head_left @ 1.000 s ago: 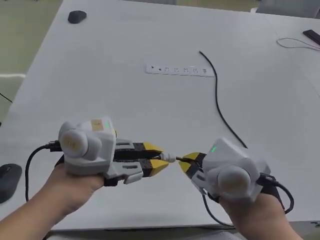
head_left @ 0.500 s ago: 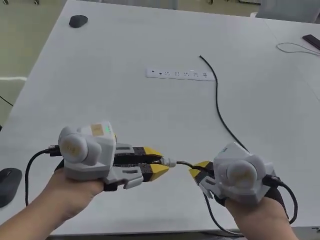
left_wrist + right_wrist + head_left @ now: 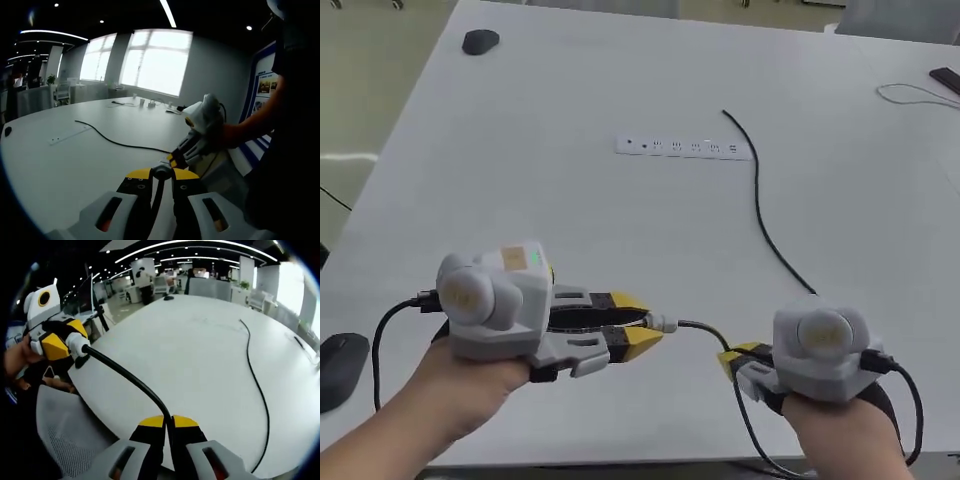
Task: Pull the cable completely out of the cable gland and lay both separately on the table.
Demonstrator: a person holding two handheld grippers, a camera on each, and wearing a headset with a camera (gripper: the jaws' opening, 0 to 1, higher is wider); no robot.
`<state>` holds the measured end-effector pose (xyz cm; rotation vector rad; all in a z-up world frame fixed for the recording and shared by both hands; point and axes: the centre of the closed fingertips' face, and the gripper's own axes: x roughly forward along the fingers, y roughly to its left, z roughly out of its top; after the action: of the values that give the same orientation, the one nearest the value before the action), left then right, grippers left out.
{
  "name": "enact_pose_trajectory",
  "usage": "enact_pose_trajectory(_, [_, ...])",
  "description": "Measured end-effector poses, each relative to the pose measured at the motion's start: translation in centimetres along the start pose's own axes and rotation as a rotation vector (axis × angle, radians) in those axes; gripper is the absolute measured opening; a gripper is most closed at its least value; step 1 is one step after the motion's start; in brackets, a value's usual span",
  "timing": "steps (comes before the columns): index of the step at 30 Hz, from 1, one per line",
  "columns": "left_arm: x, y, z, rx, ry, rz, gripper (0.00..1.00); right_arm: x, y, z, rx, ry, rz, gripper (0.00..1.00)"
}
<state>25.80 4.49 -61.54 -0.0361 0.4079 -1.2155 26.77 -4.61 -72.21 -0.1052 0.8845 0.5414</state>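
R gripper (image 3: 731,357) pulled away; prob. more cable (image 3: 699,326) out of gland (image 3: 663,323).

The head view looks forward and down from over the counter's (image 3: 570,220) near edge, with both the left gripper (image 3: 653,326) and right gripper (image 3: 732,359) close below. Each gripper view sits low behind its own fingers (image 3: 137,176), facing the other gripper along that edge; all three share the cable (image 3: 700,327) between them.

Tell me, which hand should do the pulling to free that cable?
Probably the right: the right gripper is shut on the cable, while the left gripper pins the cable gland steady.
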Motion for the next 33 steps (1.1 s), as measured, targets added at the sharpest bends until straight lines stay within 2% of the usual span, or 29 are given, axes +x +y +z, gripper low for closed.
enact_pose_trajectory(3, [0.0, -0.1, -0.1, -0.002, 0.0, -0.002, 0.15, 0.1, -0.1, -0.3, 0.029, 0.0, 0.002, 0.0])
enact_pose_trajectory(6, [0.0, -0.3, -0.1, -0.003, 0.002, -0.006, 0.15, 0.1, 0.1, -0.3, 0.025, -0.001, 0.005, 0.0])
enact_pose_trajectory(12, [-0.2, 0.0, -0.2, -0.009, 0.0, 0.002, 0.15, -0.1, 0.3, -0.2, -0.02, -0.005, 0.01, 0.0])
enact_pose_trajectory(15, [-0.3, 0.1, -0.1, -0.011, -0.001, 0.004, 0.15, -0.3, 0.6, -0.1, -0.085, -0.019, 0.023, 0.0])
enact_pose_trajectory(20, [-0.5, 0.5, 0.0, -0.012, -0.009, 0.013, 0.15, -0.7, 0.8, 0.2, -0.147, -0.025, 0.01, 0.0])
enact_pose_trajectory(25, [-0.5, 0.5, 0.0, -0.013, -0.01, 0.012, 0.15, -1.0, 1.0, 0.8, -0.159, -0.034, 0.009, 0.01])
enact_pose_trajectory(30, [-0.5, 0.5, 0.0, -0.015, -0.005, 0.014, 0.15, -1.3, 1.5, 1.4, -0.157, -0.051, 0.041, 0.06])
enact_pose_trajectory(32, [-0.5, 0.5, -0.2, -0.017, 0.001, 0.015, 0.15, -1.6, 2.1, 1.8, -0.188, -0.059, 0.062, 0.1])
enact_pose_trajectory(33, [-0.5, 0.6, -0.3, -0.015, 0.004, 0.015, 0.15, -1.8, 2.4, 2.2, -0.232, -0.071, 0.066, 0.12])
